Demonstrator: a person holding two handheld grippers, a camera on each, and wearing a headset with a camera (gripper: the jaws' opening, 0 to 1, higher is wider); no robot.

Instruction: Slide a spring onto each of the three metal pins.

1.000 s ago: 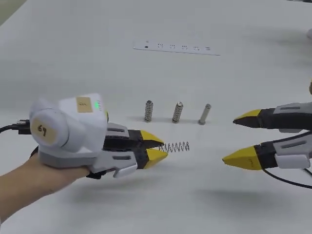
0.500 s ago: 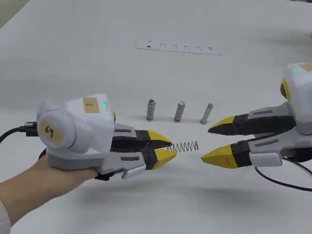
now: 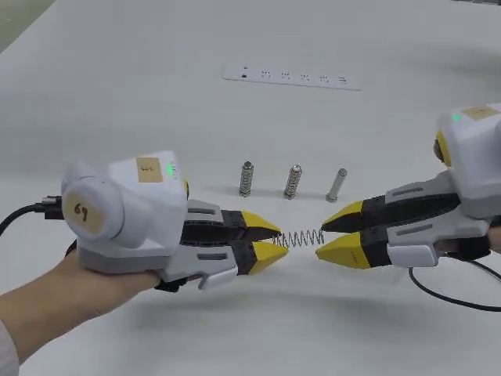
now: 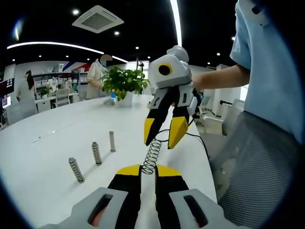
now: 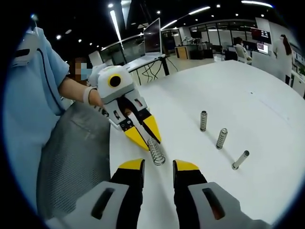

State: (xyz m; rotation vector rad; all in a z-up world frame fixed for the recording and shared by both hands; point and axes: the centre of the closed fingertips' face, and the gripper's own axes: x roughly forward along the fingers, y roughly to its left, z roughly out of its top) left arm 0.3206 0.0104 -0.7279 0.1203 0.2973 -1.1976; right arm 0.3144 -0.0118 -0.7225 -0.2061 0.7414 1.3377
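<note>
Head view: above the white surface [image 3: 156,63], the left gripper [image 3: 280,240] is clenched on one end of a spring [image 3: 301,237], held level just in front of the pins [image 3: 293,181]. The right gripper [image 3: 321,240] has its jaws spread around the spring's free end. If the left releases before the right closes, or the right pinches off-centre, the spring could buckle or flick away. Two grippers. Three pins: two wear springs, and the bare pin [image 3: 337,185] stands nearest the right gripper. Three springs in all.

Open-plan office; desks [image 5: 143,61], monitor [image 5: 152,36], ceiling downlights [image 4: 73,12]
</note>
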